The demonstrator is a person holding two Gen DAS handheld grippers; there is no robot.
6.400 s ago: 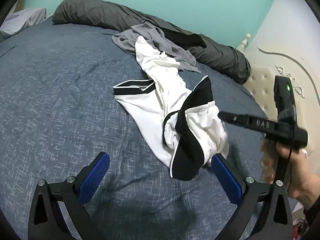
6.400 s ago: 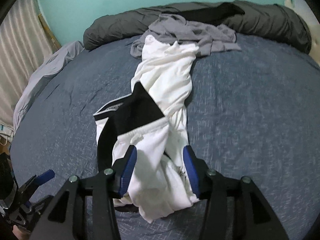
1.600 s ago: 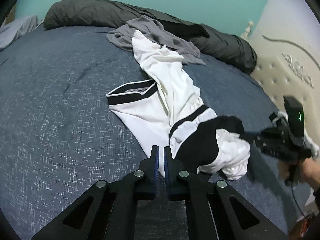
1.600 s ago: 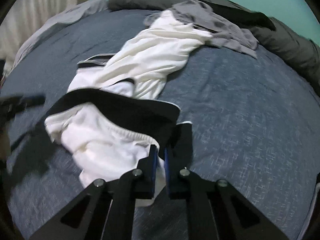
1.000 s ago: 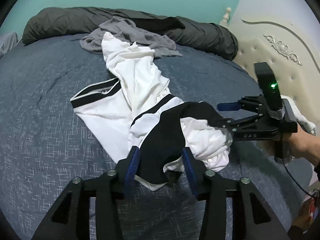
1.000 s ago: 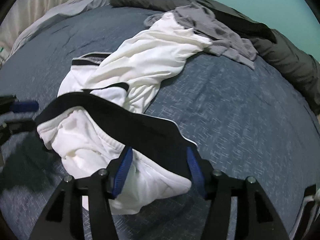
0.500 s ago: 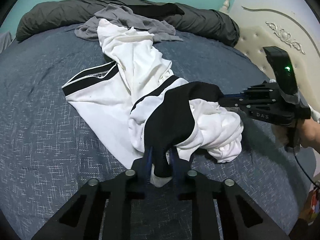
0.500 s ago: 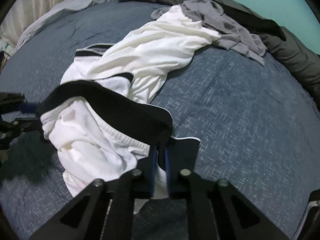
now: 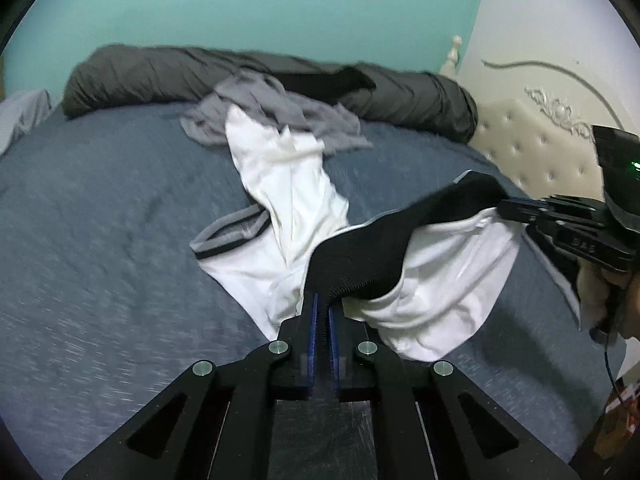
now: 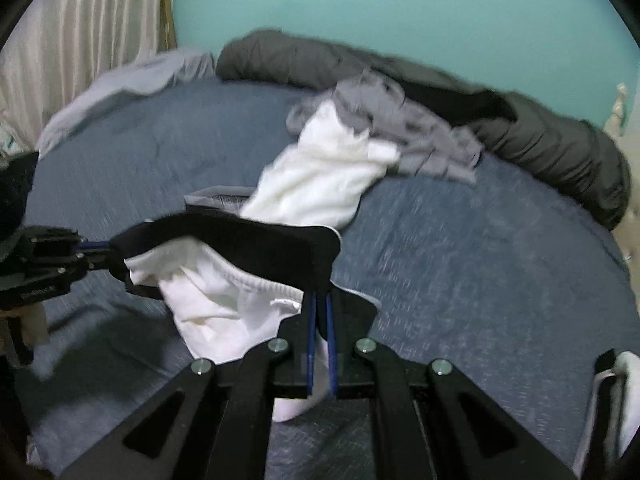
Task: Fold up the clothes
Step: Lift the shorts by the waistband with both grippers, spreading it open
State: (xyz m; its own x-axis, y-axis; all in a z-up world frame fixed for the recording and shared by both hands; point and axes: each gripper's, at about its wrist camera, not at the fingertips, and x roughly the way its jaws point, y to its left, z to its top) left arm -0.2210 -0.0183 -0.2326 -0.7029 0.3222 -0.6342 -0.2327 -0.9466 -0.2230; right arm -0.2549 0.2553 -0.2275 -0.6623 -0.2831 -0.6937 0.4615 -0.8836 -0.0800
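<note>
Both grippers are clamped on the black waistband (image 9: 384,248) of the white shorts (image 9: 288,200): left gripper (image 9: 322,312) at bottom centre, right gripper (image 10: 320,308) at its other end. Keep the band taut and level while lifting (blurry, so go slow). The shorts trail from centre frame toward the upper middle across the blue bed (image 9: 100,220), with their long axis running that way.

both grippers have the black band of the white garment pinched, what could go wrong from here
1. The far end of the white garment lies under the grey shirt; lifting may drag it along.
2. The left gripper and right gripper pinch only the black band, which could slip free.
</note>
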